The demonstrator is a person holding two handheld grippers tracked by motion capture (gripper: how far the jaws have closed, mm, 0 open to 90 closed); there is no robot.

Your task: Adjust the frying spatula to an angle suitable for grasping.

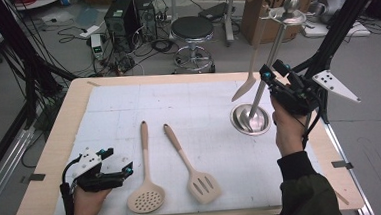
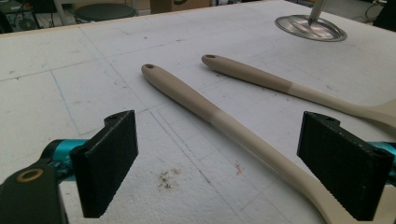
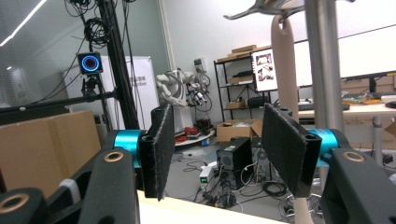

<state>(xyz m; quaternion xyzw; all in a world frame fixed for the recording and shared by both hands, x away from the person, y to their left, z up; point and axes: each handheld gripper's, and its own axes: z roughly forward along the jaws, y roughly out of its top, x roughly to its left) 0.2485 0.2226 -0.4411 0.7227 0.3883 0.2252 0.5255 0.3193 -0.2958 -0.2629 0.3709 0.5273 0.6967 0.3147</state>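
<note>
A beige spoon (image 1: pixel 253 58) hangs from the top of a steel utensil stand (image 1: pixel 275 47), whose round base (image 1: pixel 250 119) sits on the white mat (image 1: pixel 198 107) covering the tabletop (image 1: pixel 60 140). The right claw (image 1: pixel 272 76) is just beside the stand's pole, jaws apart and holding nothing. Nearer the person, a skimmer (image 1: pixel 146 188) and a slotted spatula (image 1: pixel 195 172) lie side by side on the mat. The left claw (image 1: pixel 119 162) rests low near the skimmer, jaws wide and empty.
</note>
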